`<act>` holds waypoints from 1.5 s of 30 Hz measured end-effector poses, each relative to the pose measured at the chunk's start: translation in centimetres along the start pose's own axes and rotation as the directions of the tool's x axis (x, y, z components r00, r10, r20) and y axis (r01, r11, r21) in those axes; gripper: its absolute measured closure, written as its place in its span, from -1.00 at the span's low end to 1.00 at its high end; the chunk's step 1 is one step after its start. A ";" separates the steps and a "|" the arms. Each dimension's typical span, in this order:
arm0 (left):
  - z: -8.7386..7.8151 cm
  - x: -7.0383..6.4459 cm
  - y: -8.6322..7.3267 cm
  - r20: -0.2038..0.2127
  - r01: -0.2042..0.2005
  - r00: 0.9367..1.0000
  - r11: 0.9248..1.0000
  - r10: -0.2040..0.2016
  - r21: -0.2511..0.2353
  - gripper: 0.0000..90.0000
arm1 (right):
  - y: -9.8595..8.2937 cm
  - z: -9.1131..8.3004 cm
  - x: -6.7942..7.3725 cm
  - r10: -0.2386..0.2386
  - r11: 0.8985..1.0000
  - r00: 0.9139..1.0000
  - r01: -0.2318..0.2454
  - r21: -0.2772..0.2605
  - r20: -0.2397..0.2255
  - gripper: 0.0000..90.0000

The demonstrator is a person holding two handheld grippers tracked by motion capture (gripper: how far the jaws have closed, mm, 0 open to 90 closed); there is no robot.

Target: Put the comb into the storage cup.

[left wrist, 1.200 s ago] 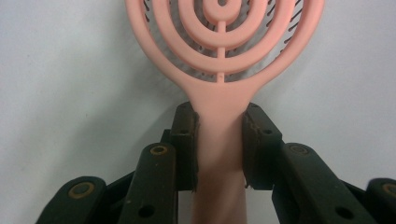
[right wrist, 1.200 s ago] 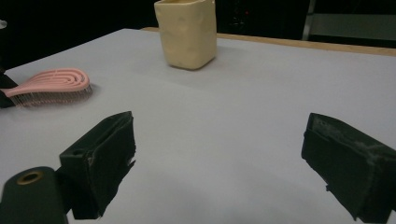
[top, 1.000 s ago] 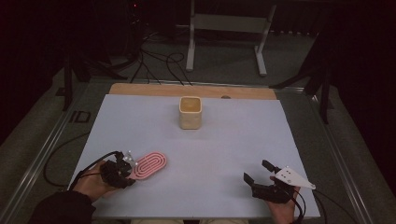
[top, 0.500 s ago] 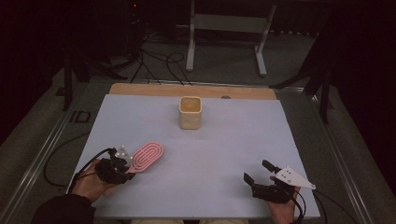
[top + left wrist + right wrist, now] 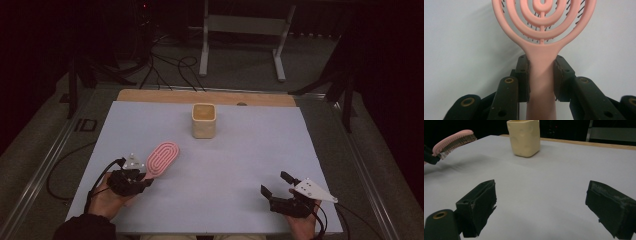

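Hairbrush (image 5: 162, 158), pink and oval-headed, was the thing in play: from the high view it sat at the near left of the white table (image 5: 250, 150), its head swung further toward the far side than half a second before, pointing up and away from the left gripper (image 5: 142, 179). That gripper, in the person's left hand (image 5: 107, 197), had also shifted slightly forward. The right gripper (image 5: 275, 186) stayed at the near right, jaws spread wide with nothing between them. A cream cup (image 5: 204, 120) stood well apart toward the far middle, with open table between it and the brush.

From the left gripper view, both black jaws pressed against the brush handle (image 5: 541, 75), gripping it just below the ringed head.

From the right gripper view, the two pads (image 5: 477, 207) stood far apart and empty. The brush (image 5: 452, 141) hung tilted above the tabletop at the left, bristles down, and the cup (image 5: 524, 137) stood beyond.
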State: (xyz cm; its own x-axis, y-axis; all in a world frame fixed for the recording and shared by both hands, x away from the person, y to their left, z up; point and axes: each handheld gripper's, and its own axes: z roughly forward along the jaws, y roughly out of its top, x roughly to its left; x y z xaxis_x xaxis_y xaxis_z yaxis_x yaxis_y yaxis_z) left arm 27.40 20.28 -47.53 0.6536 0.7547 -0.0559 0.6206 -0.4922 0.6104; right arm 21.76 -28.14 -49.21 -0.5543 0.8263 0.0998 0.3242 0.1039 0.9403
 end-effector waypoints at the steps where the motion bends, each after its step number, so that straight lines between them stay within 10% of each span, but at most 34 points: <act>1: 0.3 -0.1 0.2 -0.001 0.002 1.000 1.000 -0.002 -0.004 0.57 | 0.0 0.0 0.0 -0.001 1.000 1.000 0.001 -0.001 0.000 -0.79; 13: 1.7 -0.7 1.0 -0.017 0.021 1.000 0.998 -0.023 -0.064 0.57 | 0.1 0.2 -0.1 -0.010 1.000 1.000 0.010 0.007 -0.001 -0.79; 22: 0.8 -0.9 0.2 -0.093 0.001 0.995 0.974 -0.023 -0.226 0.57 | 0.1 0.6 0.0 -0.008 1.000 1.000 0.008 0.020 -0.017 -0.79; 45: 2.5 -4.0 4.8 -0.081 -0.146 0.988 0.967 0.131 -0.210 0.57 | 3.1 3.1 -1.4 0.133 0.987 0.991 -0.129 0.099 -0.030 -0.84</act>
State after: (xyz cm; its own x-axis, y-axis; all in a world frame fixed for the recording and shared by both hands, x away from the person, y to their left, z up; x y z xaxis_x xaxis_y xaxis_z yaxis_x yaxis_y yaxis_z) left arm 28.85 13.80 -46.36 0.6920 0.7164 0.0893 0.4136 -0.4948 0.7642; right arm 25.90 -27.26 -47.41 -0.5295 0.8156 0.2334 0.4672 0.0507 0.8827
